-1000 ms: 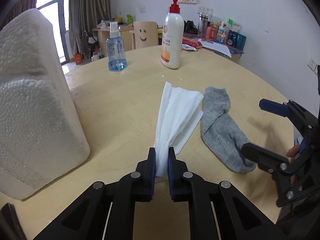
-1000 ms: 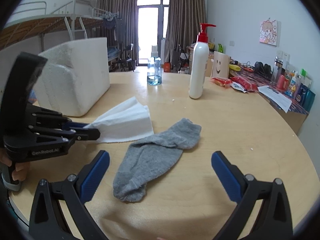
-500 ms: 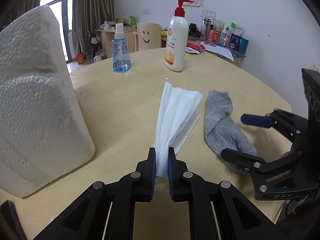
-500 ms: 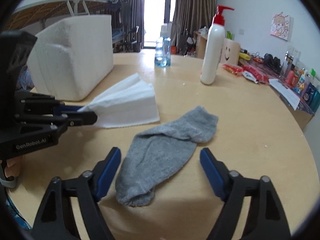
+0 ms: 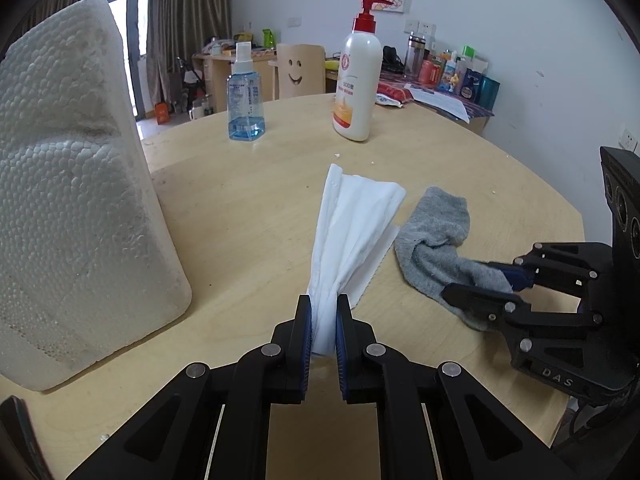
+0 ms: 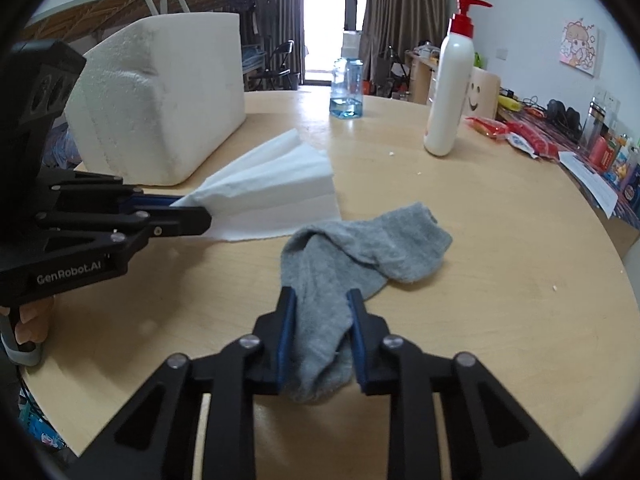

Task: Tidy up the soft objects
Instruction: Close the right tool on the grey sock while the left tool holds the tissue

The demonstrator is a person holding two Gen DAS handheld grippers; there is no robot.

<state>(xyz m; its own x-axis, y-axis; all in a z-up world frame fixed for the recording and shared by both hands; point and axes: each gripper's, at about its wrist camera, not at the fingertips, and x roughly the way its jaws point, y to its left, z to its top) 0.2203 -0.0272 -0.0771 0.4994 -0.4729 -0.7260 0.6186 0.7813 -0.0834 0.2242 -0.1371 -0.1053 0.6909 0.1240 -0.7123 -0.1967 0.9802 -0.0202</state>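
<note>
Left wrist view: the left gripper (image 5: 323,320) pinches the white tissue (image 5: 352,232) on the surface (image 5: 248,208). Right wrist view: the right gripper (image 6: 322,320) fingers are closing narrowly on the grey sock (image 6: 360,252).

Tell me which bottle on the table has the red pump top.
The tall white plastic lotion bottle, with an orange-labelled base. The other, a small clear blue-tinted spray bottle, has a white nozzle and stands left of it in the left wrist view.
</note>
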